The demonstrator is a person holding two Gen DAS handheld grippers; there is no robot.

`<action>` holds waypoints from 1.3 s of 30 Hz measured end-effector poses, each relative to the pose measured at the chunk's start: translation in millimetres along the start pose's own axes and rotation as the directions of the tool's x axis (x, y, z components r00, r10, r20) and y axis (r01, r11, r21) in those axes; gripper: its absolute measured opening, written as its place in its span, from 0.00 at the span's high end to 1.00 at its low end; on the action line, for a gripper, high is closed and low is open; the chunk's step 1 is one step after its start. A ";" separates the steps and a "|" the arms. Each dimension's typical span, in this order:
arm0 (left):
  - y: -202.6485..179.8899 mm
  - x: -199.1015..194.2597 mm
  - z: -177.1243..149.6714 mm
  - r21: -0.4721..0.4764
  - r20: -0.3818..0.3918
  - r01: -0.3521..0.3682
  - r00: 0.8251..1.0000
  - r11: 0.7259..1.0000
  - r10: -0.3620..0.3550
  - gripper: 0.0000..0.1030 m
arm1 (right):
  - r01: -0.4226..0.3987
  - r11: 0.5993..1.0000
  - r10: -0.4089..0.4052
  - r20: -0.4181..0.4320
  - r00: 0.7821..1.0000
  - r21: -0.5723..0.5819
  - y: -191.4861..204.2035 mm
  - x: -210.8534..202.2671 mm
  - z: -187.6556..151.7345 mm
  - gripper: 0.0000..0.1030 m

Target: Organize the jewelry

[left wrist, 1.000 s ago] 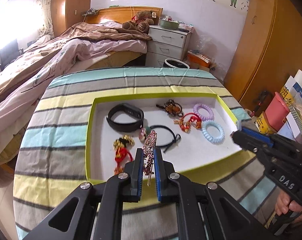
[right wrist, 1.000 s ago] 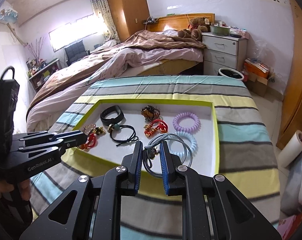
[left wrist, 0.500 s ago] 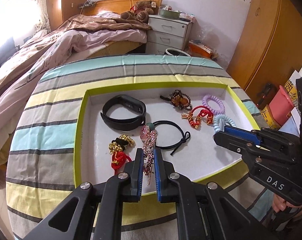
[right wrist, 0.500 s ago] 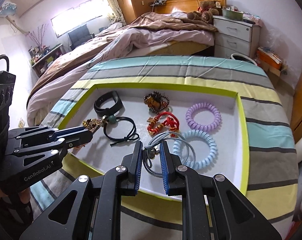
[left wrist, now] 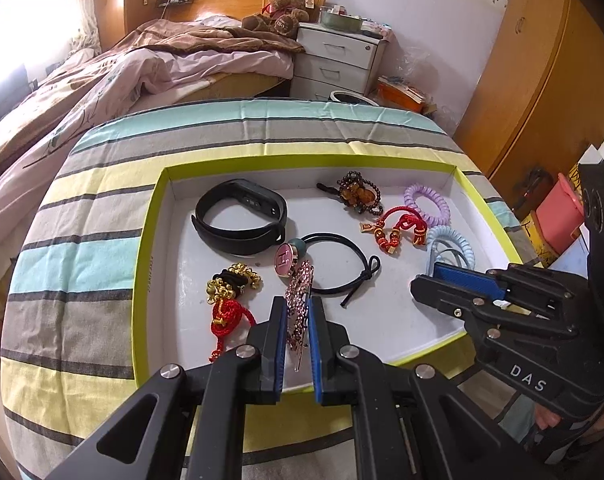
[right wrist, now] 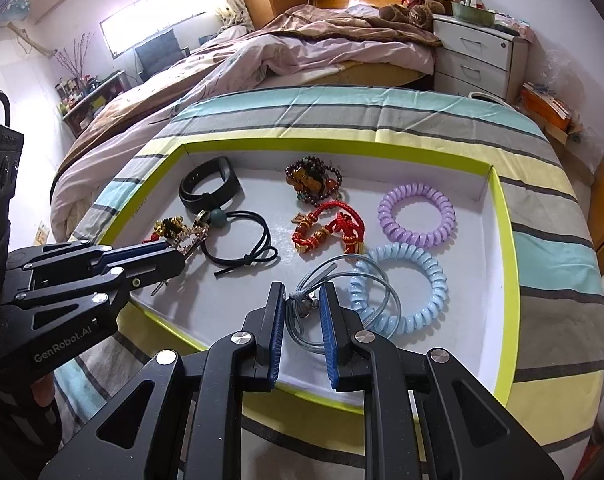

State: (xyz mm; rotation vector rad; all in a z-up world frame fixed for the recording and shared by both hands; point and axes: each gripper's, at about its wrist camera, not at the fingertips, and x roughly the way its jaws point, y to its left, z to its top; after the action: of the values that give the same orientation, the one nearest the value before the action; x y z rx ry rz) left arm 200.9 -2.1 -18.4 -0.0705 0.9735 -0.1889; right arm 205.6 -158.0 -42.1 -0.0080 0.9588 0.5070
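Note:
A white tray with a lime-green rim lies on the striped tablecloth. My left gripper is shut on a pink rhinestone hair clip and hovers low over the tray's near-left part. My right gripper is shut on the knot of a grey hair tie, whose loops drape over a light-blue coil band. In the tray lie a black wristband, a black hair tie with a pink charm, a red-and-gold bracelet, brown beads, a red cord bracelet and a purple coil band.
The round table's striped cloth borders the tray on every side. Beyond it stand a bed with a pink quilt and a white nightstand. A wooden wardrobe and a pink box are at the right.
Both grippers have come down and closer to the tray, each still holding its item. In the left wrist view the right gripper has moved in over the tray's right side.

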 end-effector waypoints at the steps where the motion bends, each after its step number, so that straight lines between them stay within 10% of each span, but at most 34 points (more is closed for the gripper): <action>1: -0.6 -0.3 -0.4 0.003 -0.001 -0.001 1.000 1.000 0.001 0.90 | 0.001 1.000 -0.001 0.000 1.000 0.001 0.3 0.1 0.1 0.82; 19: -4.3 1.0 -0.7 -0.004 -0.009 0.010 1.000 1.000 -0.010 0.88 | 0.016 1.000 -0.016 0.010 1.000 0.026 -3.1 -3.7 0.2 0.78; 26: -5.8 -4.5 -2.0 -0.002 0.008 0.011 1.000 1.000 -0.011 0.86 | 0.014 0.999 -0.016 0.030 0.999 0.048 -5.3 -11.9 -0.8 0.61; 39: -6.4 -27.3 -10.5 -0.020 0.046 -0.030 0.998 0.999 0.031 0.67 | 0.036 0.996 -0.043 0.084 0.996 0.077 -3.0 -33.6 -10.0 0.61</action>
State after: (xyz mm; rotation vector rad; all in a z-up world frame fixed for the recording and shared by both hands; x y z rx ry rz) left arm 176.5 -3.0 -1.1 -0.0776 0.9299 -0.1495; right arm 183.3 -176.8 -22.3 0.0619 0.8914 0.4309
